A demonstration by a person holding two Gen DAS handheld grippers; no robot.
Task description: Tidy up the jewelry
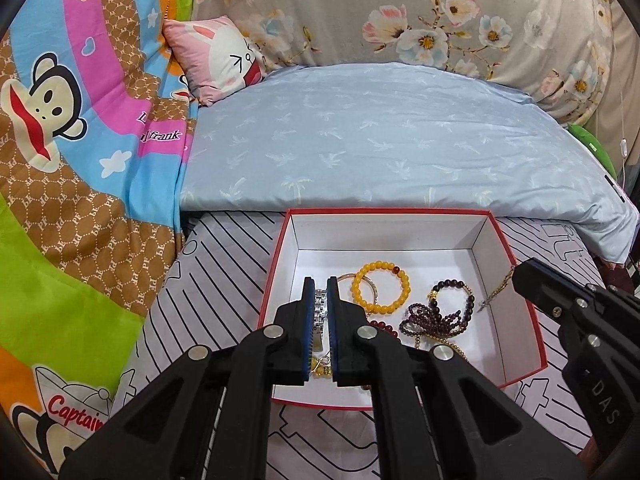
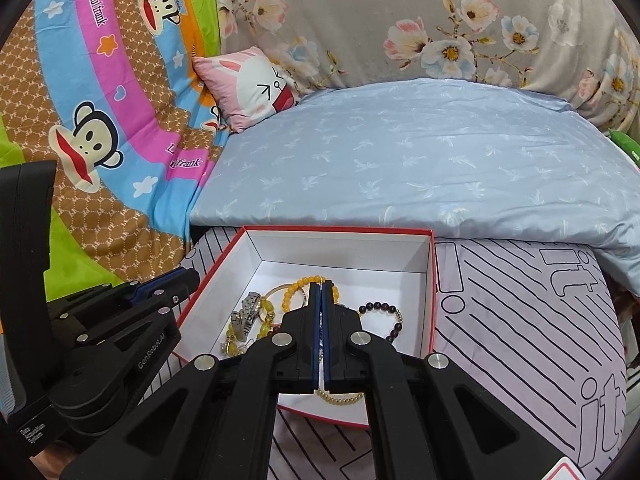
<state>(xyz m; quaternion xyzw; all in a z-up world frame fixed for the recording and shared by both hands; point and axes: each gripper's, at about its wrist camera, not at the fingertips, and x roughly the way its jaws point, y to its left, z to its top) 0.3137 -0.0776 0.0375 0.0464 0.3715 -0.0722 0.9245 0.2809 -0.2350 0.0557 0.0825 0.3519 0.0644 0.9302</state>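
Left tongs [image 1: 320, 284] pinching a silver watch [image 1: 319, 312], right tongs [image 2: 322, 286] pressed together on a thin chain [image 1: 498, 288], both over the box [image 1: 532, 320].

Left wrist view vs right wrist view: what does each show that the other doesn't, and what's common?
Left wrist only: the heap of purple bead strands, and a thin gold chain hanging from the shut right claw.
Right wrist only: the shut left claw sits outside the box's left wall, clear of the silver metal watch.
Both: the red-rimmed white cardboard box, the round yellow bead bracelet and the watch inside it.
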